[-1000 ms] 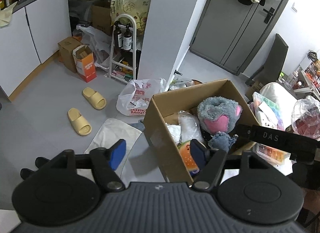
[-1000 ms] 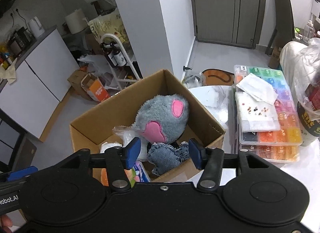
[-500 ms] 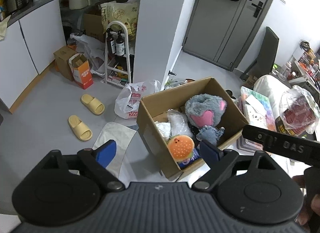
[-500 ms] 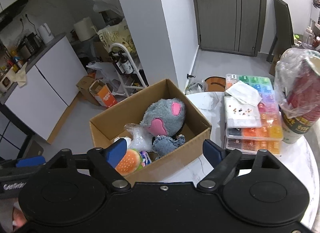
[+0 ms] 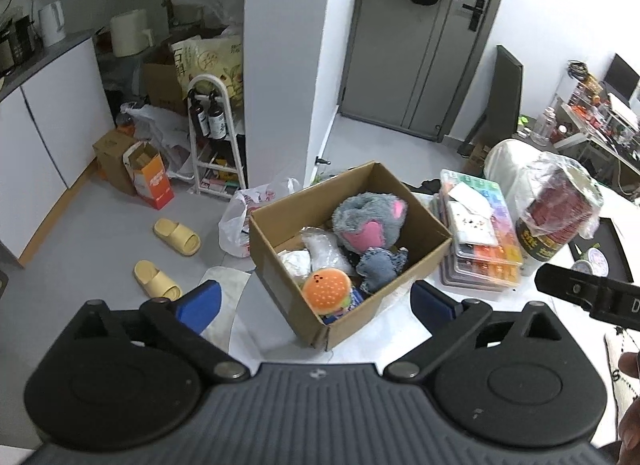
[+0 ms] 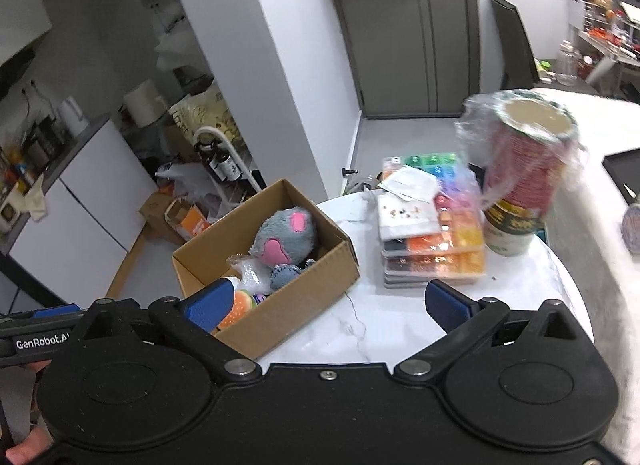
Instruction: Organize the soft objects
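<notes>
An open cardboard box [image 5: 424, 239] [image 6: 312, 285] stands at the left edge of a white marble table [image 6: 360, 329]. Inside lie a grey and pink plush [image 5: 370, 221] [image 6: 286, 235], a burger plush [image 5: 326, 291] [image 6: 240, 303], a blue denim soft piece [image 5: 380, 267] [image 6: 286, 275] and a clear plastic bag [image 5: 320, 247]. My left gripper [image 5: 316, 301] is open and empty, held back above the box's near corner. My right gripper [image 6: 326, 303] is open and empty, above the table in front of the box.
A stack of coloured bead organisers [image 5: 476, 241] [image 6: 432, 237] lies right of the box. A red canister wrapped in plastic [image 5: 556, 213] [image 6: 524, 181] stands beyond it. Yellow slippers [image 5: 176, 237], bags and boxes lie on the floor at left. A bottle rack [image 5: 212, 145] stands by the pillar.
Both grippers have opened wide and pulled up and back from the box. The burger plush and denim piece now lie in the box, let go.
</notes>
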Available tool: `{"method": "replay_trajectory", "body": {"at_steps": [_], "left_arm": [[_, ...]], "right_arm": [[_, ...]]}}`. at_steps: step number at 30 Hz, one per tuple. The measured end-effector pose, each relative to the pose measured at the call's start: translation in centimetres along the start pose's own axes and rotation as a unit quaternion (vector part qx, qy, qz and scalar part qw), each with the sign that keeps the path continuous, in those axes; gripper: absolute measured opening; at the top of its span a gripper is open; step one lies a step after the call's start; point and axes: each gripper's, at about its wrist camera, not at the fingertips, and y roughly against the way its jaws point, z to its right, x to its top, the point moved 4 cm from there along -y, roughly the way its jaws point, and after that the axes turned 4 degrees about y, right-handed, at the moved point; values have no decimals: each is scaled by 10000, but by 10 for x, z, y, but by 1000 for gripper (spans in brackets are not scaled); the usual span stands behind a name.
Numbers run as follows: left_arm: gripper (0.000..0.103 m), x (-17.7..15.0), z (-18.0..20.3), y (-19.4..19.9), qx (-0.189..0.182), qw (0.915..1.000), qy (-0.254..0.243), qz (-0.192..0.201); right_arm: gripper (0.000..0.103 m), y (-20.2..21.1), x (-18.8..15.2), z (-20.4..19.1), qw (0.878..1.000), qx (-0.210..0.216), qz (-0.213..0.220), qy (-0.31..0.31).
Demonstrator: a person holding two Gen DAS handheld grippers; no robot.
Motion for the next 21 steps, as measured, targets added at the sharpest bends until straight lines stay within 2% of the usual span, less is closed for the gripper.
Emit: {"method": "replay_trajectory", "body": {"at_steps": [12,21], "left_arm": [[103,-9,18,40,-160,9993,-262,196],[103,-21,20,71,-317,9979,-358,443]], "right_arm": [[103,46,-21,29,9971,-335,332,-596],[103,87,-31,36,9956,-417,645,-537]]}}
